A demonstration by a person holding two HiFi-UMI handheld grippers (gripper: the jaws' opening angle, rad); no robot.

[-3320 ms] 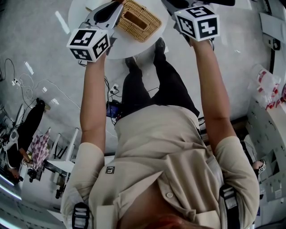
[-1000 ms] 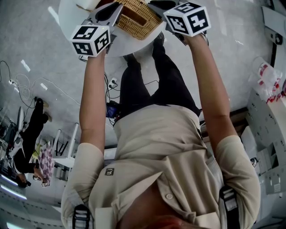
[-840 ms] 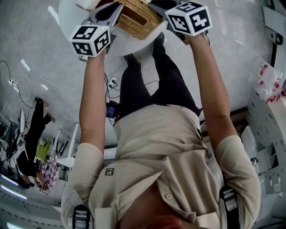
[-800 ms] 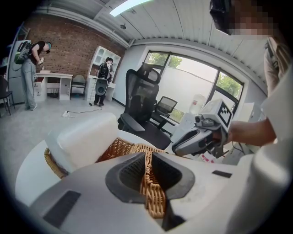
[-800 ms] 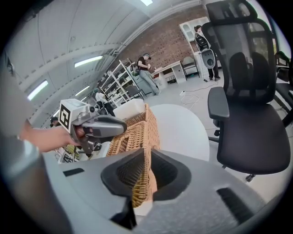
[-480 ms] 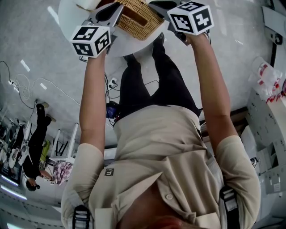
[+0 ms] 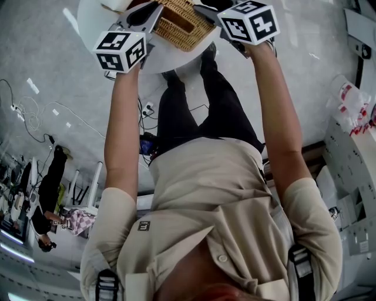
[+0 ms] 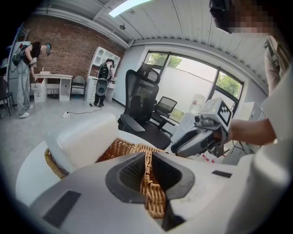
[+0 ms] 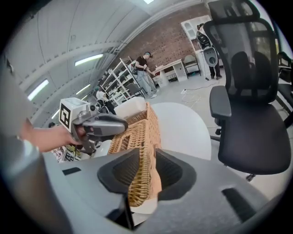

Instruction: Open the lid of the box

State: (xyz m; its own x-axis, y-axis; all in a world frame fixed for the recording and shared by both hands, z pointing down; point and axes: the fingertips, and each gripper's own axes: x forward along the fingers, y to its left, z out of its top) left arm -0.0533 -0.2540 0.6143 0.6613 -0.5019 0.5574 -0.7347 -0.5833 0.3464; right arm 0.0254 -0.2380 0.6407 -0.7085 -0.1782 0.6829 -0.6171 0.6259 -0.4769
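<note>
A woven wicker lid (image 7: 179, 22) with a slot in its top is held tilted over the round white table (image 7: 170, 56). My left gripper (image 8: 147, 176) is shut on one rim of the wicker lid (image 8: 151, 192). My right gripper (image 9: 143, 178) is shut on the opposite rim of the wicker lid (image 9: 144, 137). In the head view the left gripper (image 7: 154, 10) and right gripper (image 7: 204, 10) flank the lid. A white block (image 8: 82, 137) sits in the wicker box base (image 8: 54, 163) beyond the lid. How the far edge of the lid meets the base is hidden.
A black office chair (image 9: 249, 91) stands close beside the table. People stand at white desks (image 8: 52, 84) by the brick wall. Cables (image 7: 35, 126) lie on the grey floor. White shelving (image 7: 352, 159) is at the right.
Since 3.3 s ago both grippers and the lid have shifted toward the frame's top, the right one also leftward. Over the last second they barely move; a person at lower left has walked.
</note>
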